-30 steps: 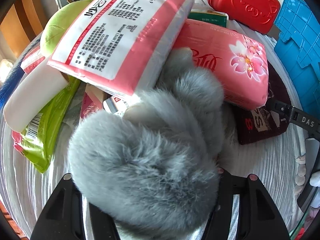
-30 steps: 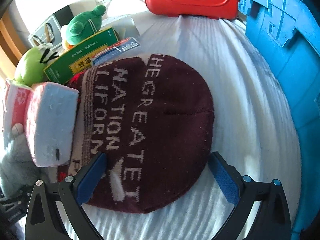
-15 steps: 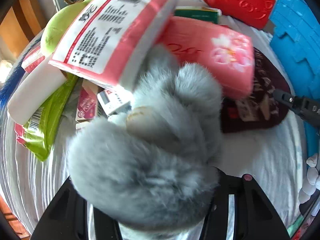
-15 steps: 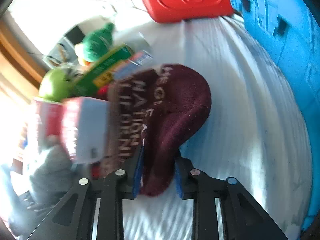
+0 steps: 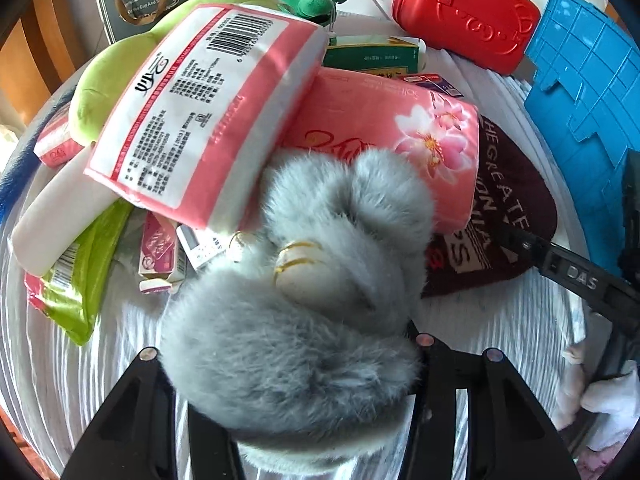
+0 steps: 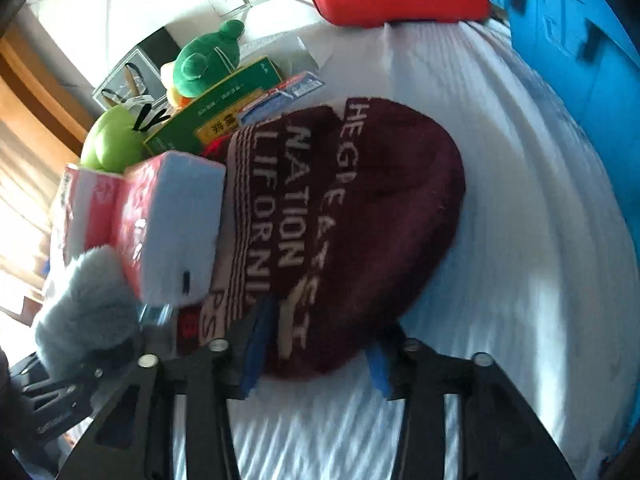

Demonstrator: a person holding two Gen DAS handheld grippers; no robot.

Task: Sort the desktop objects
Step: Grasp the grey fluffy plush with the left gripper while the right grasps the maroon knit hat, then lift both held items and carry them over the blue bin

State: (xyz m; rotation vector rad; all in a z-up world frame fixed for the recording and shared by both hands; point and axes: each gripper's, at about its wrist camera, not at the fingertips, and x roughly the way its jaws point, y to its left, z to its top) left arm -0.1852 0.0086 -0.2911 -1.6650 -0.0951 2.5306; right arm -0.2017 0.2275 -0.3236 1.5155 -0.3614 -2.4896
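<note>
A grey fluffy plush toy (image 5: pixel 288 340) is clamped in my left gripper (image 5: pixel 286 360), its black fingers pressing into the fur on both sides. The toy's ears rest against two pink tissue packs (image 5: pixel 200 112). A maroon knit hat (image 6: pixel 360 208) with white lettering lies flat on the white cloth (image 6: pixel 500 240). My right gripper (image 6: pixel 320 344) is at its near edge. The jaws are opening, and the hat's rim lies between the blue pads (image 6: pixel 260 340) without being pinched. The same hat (image 5: pixel 508 200) shows in the left wrist view, partly under a tissue pack.
A red plastic case (image 5: pixel 464 12) stands at the back, with a blue crate (image 5: pixel 584 80) on the right. A green frog plush (image 6: pixel 208 60), a light green plush (image 5: pixel 112 80), a green box (image 6: pixel 216 112) and small packets crowd the left. A dark gift bag (image 5: pixel 148 0) stands behind them.
My right gripper pinched the hat's near edge into a fold, then widened, and the hat lies flat again. My left gripper has lifted the grey plush slightly.
</note>
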